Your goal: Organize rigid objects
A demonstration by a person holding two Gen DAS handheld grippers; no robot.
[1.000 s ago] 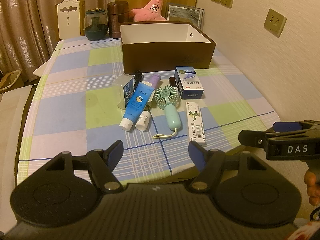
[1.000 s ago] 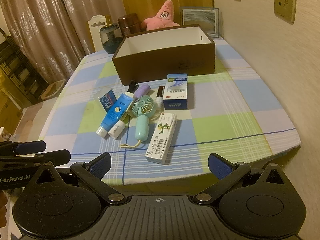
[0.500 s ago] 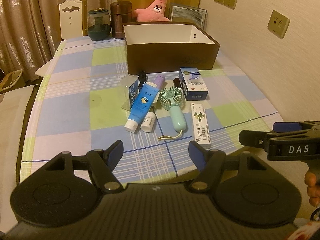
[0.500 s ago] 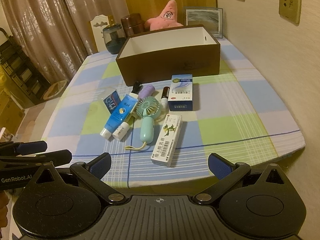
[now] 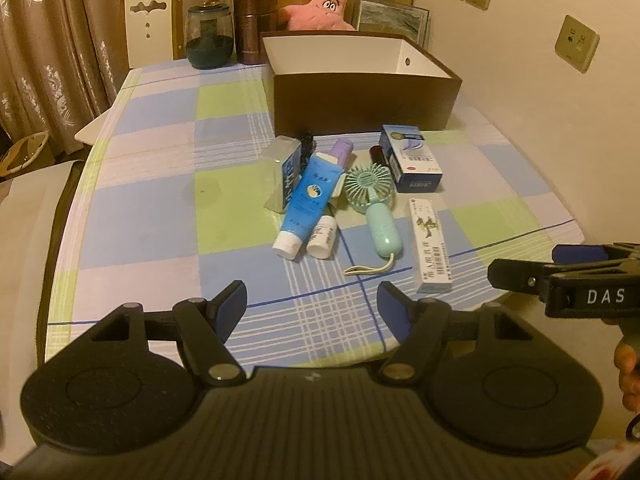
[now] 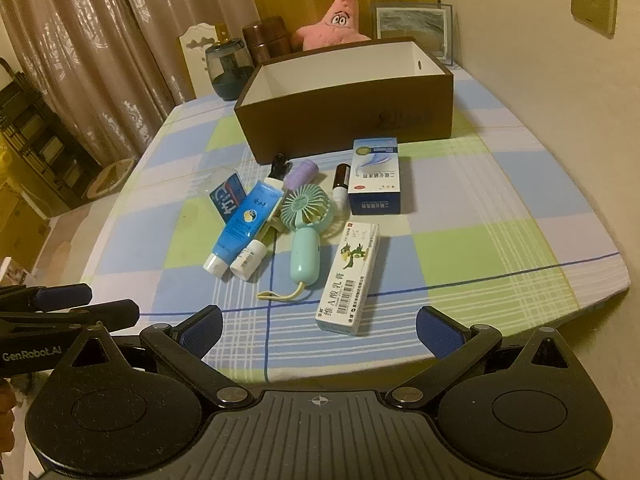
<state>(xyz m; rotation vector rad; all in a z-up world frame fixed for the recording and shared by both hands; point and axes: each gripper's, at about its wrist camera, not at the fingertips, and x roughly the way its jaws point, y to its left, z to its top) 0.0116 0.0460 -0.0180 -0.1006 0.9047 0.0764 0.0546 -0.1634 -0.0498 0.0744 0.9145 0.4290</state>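
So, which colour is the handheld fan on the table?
The handheld fan is mint green with a yellowish wrist strap; the right wrist view shows it best.

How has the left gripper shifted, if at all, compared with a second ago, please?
Yes. The left gripper has come forward toward the checked tablecloth's clutter: in its view the brown open box and mint handheld fan sit closer.

Home, prob. dining/living rm. Checked cloth on table (image 5: 152, 216); patterned curtains (image 5: 48, 52) at left; white carved chair (image 5: 150, 20) at far end. Pink starfish plush (image 6: 338, 26) (cartoon toy), framed picture (image 6: 412, 24) leaning on wall, wall sockets (image 5: 576, 42), glass jar (image 5: 208, 38) + brown canister (image 5: 254, 26).
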